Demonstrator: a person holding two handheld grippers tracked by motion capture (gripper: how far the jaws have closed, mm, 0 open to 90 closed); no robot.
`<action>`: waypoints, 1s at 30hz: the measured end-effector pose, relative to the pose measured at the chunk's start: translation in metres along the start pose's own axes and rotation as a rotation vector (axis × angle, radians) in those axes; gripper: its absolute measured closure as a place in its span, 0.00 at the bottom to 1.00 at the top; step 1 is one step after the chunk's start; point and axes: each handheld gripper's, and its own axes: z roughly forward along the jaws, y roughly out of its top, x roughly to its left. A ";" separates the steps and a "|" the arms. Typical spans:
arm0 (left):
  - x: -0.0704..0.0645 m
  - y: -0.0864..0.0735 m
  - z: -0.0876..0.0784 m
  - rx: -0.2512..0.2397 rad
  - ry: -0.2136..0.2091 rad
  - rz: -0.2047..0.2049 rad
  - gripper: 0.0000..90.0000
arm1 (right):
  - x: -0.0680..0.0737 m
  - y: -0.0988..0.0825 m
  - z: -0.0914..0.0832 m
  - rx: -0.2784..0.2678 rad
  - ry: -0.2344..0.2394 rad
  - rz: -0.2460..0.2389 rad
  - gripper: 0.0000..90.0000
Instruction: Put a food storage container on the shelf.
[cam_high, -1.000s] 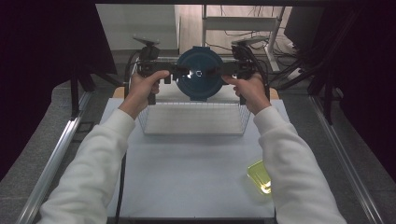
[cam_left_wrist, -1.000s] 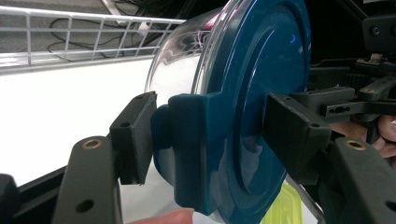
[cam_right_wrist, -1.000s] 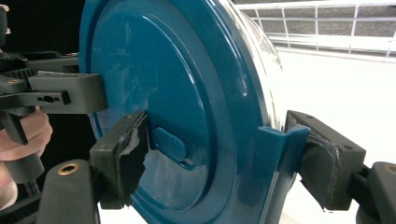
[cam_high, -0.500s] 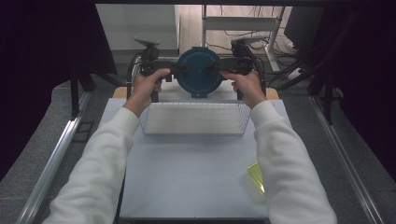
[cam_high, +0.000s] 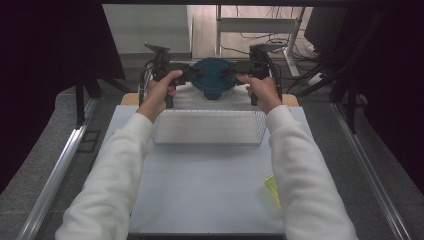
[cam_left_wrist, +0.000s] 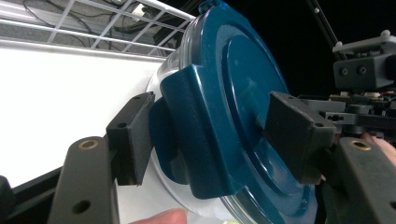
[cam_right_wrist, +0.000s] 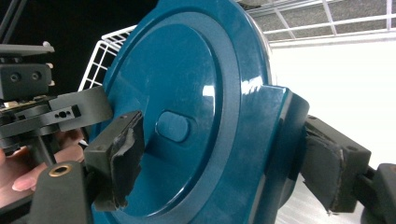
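High view: the round container (cam_high: 214, 80) with the dark teal lid sits a bit lower and flatter than a second ago. Then its lid faced the camera more squarely; now it tips toward level. It hangs just beyond the far edge of the white wire rack (cam_high: 207, 127), not touching the rack. The rack itself hasn't moved. I read this as the set-down starting behind the rack, with the container not yet landed.

The left gripper (cam_high: 192, 74) clamps the container's left side and the right gripper (cam_high: 232, 74) its right side. Both are closed on it at a middling width, and the load is shared between them. A yellow-green item (cam_high: 271, 187) lies well nearer than the rack, half hidden by the right sleeve; I can't tell what it is.

Left gripper view gives what the high view can't. The left gripper (cam_left_wrist: 219, 135) has one pad on the lid top and the other against the side of a lid clasp (cam_left_wrist: 201, 140). The clear bowl rim (cam_left_wrist: 159, 86) shows under the lid, and white surface lies behind it.

Right gripper view: the right gripper (cam_right_wrist: 224, 168) straddles the opposite clasp. There is an oval vent plug (cam_right_wrist: 173, 126) at the lid centre, and the rack wires show behind.
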 end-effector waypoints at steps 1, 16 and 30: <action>0.001 0.000 0.001 0.001 0.001 -0.013 0.39 | -0.001 0.000 0.001 0.000 0.003 0.012 0.23; -0.003 -0.003 0.006 -0.029 0.027 0.041 0.34 | 0.002 -0.003 0.003 -0.028 -0.025 -0.009 0.17; -0.034 -0.022 -0.020 -0.120 0.173 0.235 0.20 | 0.026 -0.021 -0.030 -0.178 -0.160 -0.214 0.04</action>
